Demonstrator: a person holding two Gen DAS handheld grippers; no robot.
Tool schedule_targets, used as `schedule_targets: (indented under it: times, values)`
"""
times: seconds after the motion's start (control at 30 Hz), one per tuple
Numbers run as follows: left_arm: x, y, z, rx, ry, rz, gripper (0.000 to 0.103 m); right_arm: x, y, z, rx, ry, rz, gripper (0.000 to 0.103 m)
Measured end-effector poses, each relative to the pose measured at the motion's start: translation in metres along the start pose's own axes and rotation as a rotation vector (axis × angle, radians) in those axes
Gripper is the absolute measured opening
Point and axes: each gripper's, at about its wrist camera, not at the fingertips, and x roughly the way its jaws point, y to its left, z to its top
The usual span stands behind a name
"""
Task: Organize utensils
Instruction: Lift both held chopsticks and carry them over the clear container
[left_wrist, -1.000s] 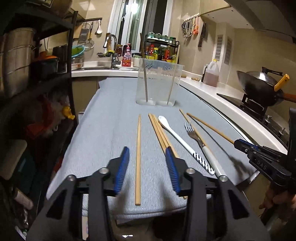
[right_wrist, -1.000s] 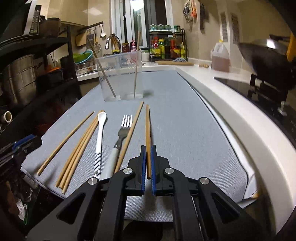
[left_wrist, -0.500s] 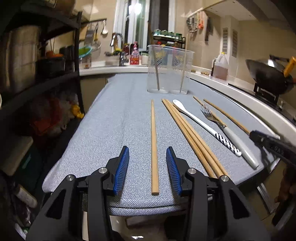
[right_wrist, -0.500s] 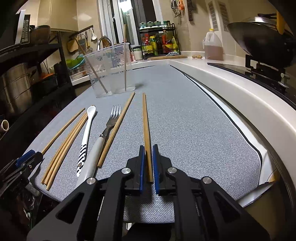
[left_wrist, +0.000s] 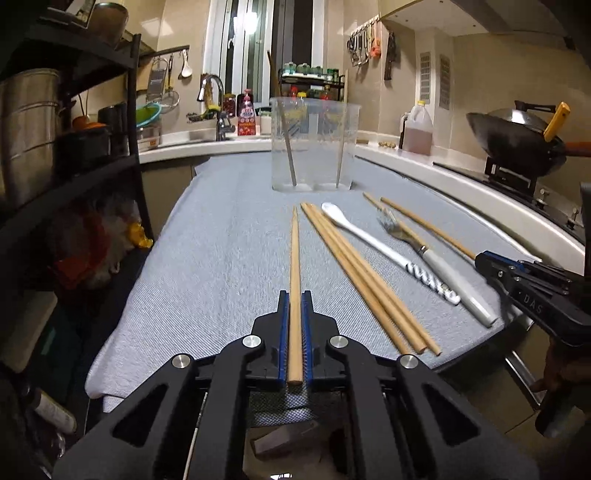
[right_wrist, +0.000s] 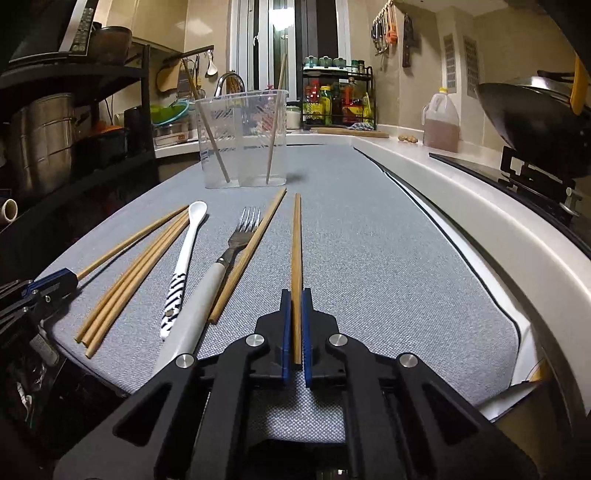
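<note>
On right claw (left_wrist: 480, 260) body: "DAS" | both claws (left_wrist: 294, 302) clamp one chopstick (left_wrist: 294, 258) each

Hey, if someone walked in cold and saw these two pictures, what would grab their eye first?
Probably the left gripper and right gripper, each shut on a single wooden chopstick that points away over the grey mat. Between them lie loose chopsticks, a white spoon and a fork. At the mat's far end stands a clear plastic container with two chopsticks leaning inside.
</note>
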Motion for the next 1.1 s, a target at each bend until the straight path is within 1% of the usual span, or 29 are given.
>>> schedule_targets:
  times: [0.13, 0.27, 0.33, 0.43, 0.53, 0.7, 0.83, 0.97, 1.1]
  values:
    - [-0.022, 0.001, 0.021, -0.011, -0.045, -0.018, 0.006, -0.021, 0.005, 0.015, -0.037, -0.042, -0.006, 0.006]
    - [-0.041, 0.001, 0.048, -0.002, -0.101, -0.004, 0.006, -0.042, 0.004, 0.037, -0.031, -0.094, 0.003, 0.006]
    - [-0.044, 0.003, 0.061, -0.01, -0.107, -0.008, 0.006, -0.05, 0.004, 0.05, -0.026, -0.121, 0.008, 0.006]
    - [-0.043, 0.007, 0.081, -0.022, -0.094, -0.017, 0.006, -0.055, 0.004, 0.072, -0.021, -0.14, 0.021, 0.006]
    - [-0.035, 0.012, 0.102, -0.024, -0.062, -0.031, 0.006, -0.051, 0.005, 0.095, -0.019, -0.146, 0.033, 0.006]
    - [-0.025, 0.017, 0.133, -0.002, -0.039, -0.036, 0.006, -0.039, 0.003, 0.133, -0.007, -0.148, 0.037, 0.006]
    - [-0.011, 0.023, 0.164, -0.001, -0.006, -0.048, 0.006, -0.028, 0.001, 0.162, -0.018, -0.149, 0.038, 0.006]
    - [0.004, 0.026, 0.184, 0.005, 0.025, -0.042, 0.006, -0.01, -0.003, 0.185, -0.018, -0.129, 0.037, 0.006]
    - [0.014, 0.027, 0.204, 0.009, 0.045, -0.052, 0.006, -0.002, -0.004, 0.206, -0.016, -0.107, 0.038, 0.006]
